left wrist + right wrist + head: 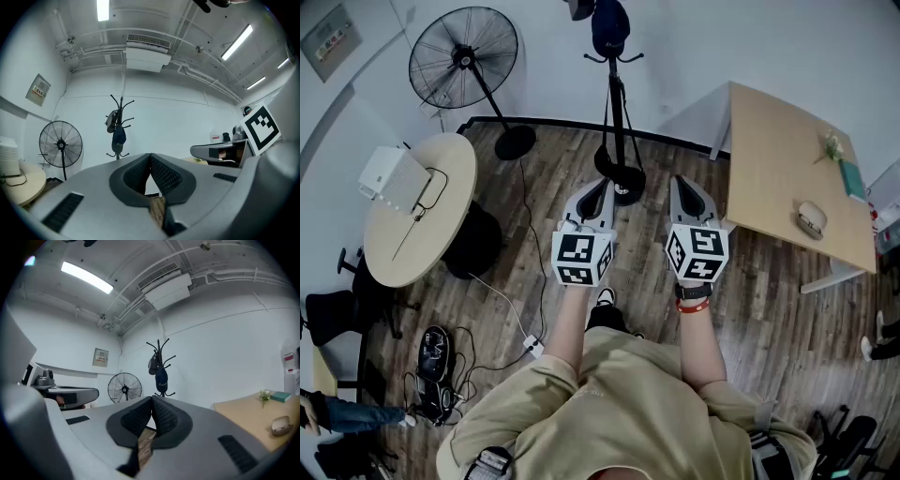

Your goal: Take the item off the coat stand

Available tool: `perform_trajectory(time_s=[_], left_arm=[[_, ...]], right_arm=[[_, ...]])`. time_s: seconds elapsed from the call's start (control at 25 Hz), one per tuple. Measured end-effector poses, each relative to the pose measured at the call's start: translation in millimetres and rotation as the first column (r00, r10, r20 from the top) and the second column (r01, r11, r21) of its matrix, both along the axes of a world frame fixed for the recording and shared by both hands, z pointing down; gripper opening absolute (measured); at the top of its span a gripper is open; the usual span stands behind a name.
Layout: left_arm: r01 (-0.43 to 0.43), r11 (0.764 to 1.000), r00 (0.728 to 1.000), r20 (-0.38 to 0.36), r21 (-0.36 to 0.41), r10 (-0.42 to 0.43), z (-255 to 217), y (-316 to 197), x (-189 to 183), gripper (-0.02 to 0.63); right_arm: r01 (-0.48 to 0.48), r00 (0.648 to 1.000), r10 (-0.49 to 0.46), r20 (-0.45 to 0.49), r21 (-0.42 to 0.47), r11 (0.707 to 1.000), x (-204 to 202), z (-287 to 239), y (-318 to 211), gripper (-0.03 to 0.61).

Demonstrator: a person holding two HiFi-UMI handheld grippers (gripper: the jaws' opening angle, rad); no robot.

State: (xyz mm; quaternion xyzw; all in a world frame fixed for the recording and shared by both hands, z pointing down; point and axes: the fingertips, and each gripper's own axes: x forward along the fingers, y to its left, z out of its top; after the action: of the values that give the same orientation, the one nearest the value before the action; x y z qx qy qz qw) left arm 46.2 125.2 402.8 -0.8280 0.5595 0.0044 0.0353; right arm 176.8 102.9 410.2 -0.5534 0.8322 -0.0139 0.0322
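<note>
Dark cap [609, 26] hanging on upright coat stand [617, 112], straight ahead, well apart. Left gripper [598, 187] slightly nearer than right gripper [682, 187]. Both sets of fingers [165, 177] closed, empty.

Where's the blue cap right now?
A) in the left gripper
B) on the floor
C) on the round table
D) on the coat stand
D: the blue cap hangs near the top of the coat stand, while the left gripper and the right gripper are both shut with nothing between their jaws.
</note>
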Motion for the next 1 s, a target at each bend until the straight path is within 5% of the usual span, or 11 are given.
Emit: perform_trajectory(time_s=[0.32,1.0], left_arm=[[-0.007,0.999,0.999,-0.035,-0.037,0.006,16.5,-30.4,-24.6,0.023],[-0.042,0.999,0.998,-0.049,-0.022,0.041,-3.5,-243.4,-85.3,0.023]], right_arm=[[0.018,1.0,-0.017,0.014,-0.066,0.998,-40.2,23.7,-30.6,0.015],[0.014,1.0,-0.014,-0.009,-0.033,0.999,-112.4,-4.6,-239.9,0.017]])
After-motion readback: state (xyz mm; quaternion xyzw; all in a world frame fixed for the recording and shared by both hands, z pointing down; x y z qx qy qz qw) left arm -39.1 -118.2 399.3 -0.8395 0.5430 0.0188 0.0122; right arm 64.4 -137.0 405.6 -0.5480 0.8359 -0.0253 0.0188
